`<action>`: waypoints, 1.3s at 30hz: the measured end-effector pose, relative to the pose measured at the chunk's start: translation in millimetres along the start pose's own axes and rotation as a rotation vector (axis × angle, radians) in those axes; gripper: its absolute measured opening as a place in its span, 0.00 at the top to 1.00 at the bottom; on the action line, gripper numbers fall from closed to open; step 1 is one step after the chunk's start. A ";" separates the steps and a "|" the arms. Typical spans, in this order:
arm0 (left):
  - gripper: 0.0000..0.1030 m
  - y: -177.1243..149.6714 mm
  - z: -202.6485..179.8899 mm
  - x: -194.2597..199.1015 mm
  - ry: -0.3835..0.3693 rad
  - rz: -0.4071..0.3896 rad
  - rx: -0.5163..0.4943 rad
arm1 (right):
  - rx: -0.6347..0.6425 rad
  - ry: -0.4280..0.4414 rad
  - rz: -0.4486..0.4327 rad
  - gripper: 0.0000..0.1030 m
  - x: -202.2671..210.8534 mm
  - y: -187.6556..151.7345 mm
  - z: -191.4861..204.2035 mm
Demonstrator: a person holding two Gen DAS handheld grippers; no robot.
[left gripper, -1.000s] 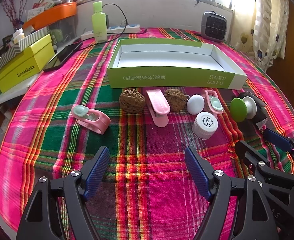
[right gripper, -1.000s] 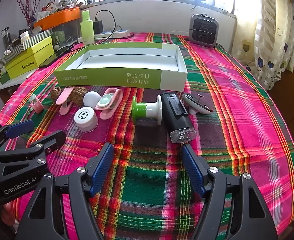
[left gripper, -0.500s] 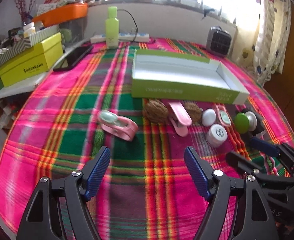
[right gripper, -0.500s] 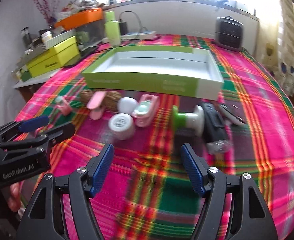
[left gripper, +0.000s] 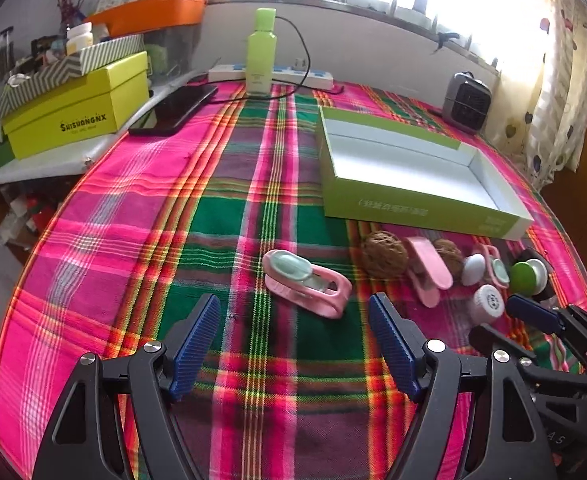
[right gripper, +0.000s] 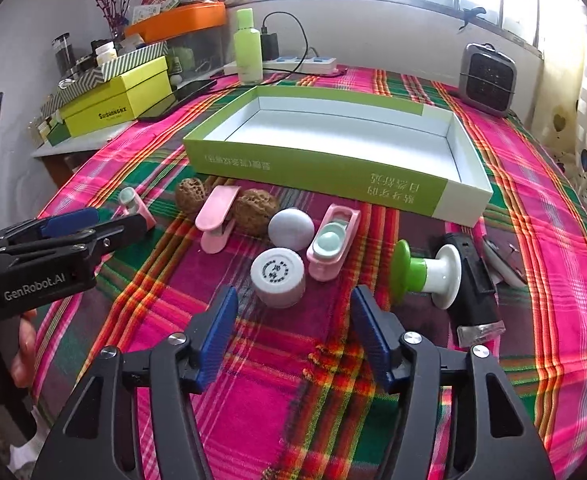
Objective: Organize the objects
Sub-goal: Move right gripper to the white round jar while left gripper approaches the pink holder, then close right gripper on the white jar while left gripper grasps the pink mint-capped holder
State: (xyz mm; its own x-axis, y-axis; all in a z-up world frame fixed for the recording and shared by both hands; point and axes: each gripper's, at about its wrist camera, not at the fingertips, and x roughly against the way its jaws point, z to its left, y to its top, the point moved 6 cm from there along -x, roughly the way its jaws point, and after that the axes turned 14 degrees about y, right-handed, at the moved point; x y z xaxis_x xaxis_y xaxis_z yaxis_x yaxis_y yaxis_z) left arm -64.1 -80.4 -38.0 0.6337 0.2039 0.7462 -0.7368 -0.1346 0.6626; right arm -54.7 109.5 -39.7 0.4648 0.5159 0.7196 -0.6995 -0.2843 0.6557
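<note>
An empty green and white box (right gripper: 333, 148) lies open on the plaid tablecloth; it also shows in the left wrist view (left gripper: 413, 176). In front of it lie two walnuts (right gripper: 253, 208), a pink clip (right gripper: 215, 216), a white ball (right gripper: 291, 229), a white cap (right gripper: 279, 276), a pink and mint case (right gripper: 333, 242), a green and white knob (right gripper: 421, 274) and a black device (right gripper: 473, 284). Another pink and mint case (left gripper: 305, 282) lies apart, just ahead of my open left gripper (left gripper: 293, 340). My open right gripper (right gripper: 293, 332) hovers just before the white cap.
A green bottle (right gripper: 248, 52), power strip (right gripper: 305, 65), phone (left gripper: 173, 108) and yellow box (left gripper: 77, 112) stand at the back left. A small grey heater (right gripper: 487, 78) stands at the back right. Nail clippers (right gripper: 501, 260) lie right of the black device.
Both grippers have swung to the left. The lone pink case now lies ahead of my left gripper and the white cap ahead of my right. Both stay open; no object moved.
</note>
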 end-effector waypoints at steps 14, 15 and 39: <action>0.35 3.1 6.5 -9.4 0.047 0.025 0.026 | -0.006 -0.013 -0.008 0.67 0.1 5.4 -2.5; 0.35 2.6 7.9 -9.1 0.050 0.028 0.029 | -0.004 -0.009 -0.008 0.69 0.3 5.3 -2.0; 0.36 10.5 22.9 -16.5 0.083 0.040 0.077 | 0.021 0.036 0.004 0.72 0.2 0.5 8.6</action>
State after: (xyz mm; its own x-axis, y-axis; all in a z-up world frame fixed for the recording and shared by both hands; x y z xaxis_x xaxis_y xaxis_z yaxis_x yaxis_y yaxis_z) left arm -76.8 -107.4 -41.8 0.5801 0.2763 0.7662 -0.7386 -0.2180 0.6379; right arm -50.2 102.5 -37.3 0.4416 0.5435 0.7139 -0.6898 -0.3030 0.6575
